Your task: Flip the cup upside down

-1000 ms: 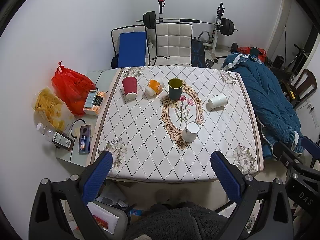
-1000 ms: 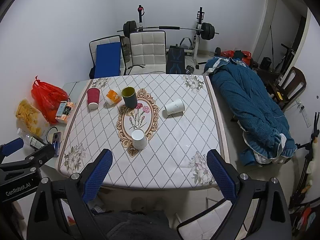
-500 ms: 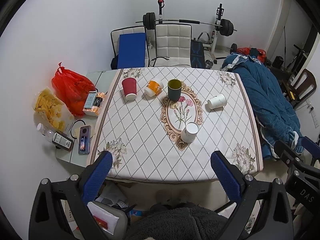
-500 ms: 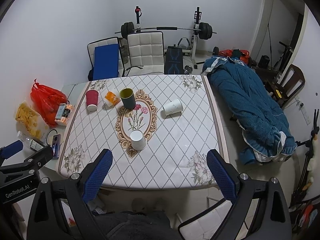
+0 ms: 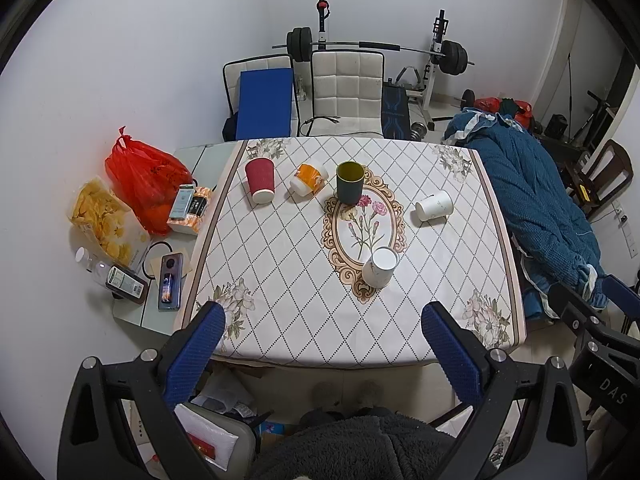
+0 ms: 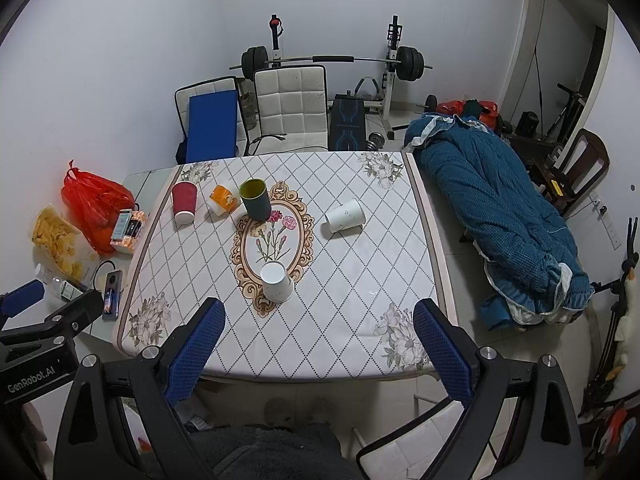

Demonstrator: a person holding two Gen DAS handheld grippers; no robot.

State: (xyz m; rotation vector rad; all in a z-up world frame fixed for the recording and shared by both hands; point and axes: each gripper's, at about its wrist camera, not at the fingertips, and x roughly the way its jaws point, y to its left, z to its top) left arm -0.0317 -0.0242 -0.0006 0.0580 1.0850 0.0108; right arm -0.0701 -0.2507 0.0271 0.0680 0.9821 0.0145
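Left gripper (image 5: 322, 336) and right gripper (image 6: 318, 330): jaws spread wide, holding nothing, above the table (image 5: 280, 280). Only the right view shows the doorway (image 6: 568, 40).

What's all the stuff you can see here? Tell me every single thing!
red cup: 1, red, upside down, table's far left
orange cup: 1, orange and white, on its side beside red cup
green cup: 1, dark green, upright, far middle
white cups: 2, one on its side at right, one upside down, near middle
table: 1, floral white cloth
red bag: 1, left side
chairs: 2, white, behind table
barbell: 1, black, back wall
blue quilt: 1, right
left tongs: open
right tongs: open
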